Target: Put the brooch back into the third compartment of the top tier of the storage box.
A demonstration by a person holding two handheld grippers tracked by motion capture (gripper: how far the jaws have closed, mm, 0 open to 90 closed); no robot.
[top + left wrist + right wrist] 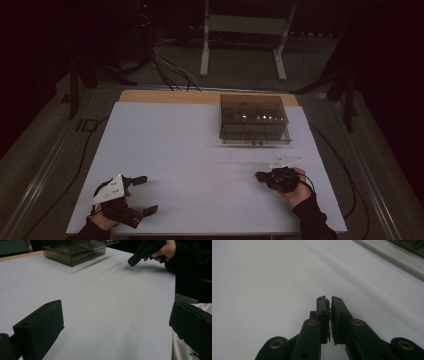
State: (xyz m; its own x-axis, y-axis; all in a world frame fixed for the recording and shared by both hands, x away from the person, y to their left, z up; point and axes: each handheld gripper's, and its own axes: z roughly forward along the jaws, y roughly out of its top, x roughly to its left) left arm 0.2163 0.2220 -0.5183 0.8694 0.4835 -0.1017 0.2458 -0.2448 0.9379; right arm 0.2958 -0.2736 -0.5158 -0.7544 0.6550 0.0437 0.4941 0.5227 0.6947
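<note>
Low at the table's (190,145) front left corner, a hand holds my left gripper (148,195) open, and nothing lies between its two black jaws. In the left gripper view those jaws (116,310) stand wide apart over bare white surface. My right gripper (259,175) is at the right side of the table, tip pointing left and down close to the surface. Its jaws (329,300) are shut with only a thin slit between the pads; whether anything tiny sits in that slit I cannot tell. The left gripper view has the right gripper (130,263) far off.
A smoked see-through box (254,120) with inner compartments stands at the back right of the table, also near the top of the left gripper view as the box (72,252). A wooden strip (165,96) edges the far side. Behind are a white stand (242,30) and floor cables (170,70).
</note>
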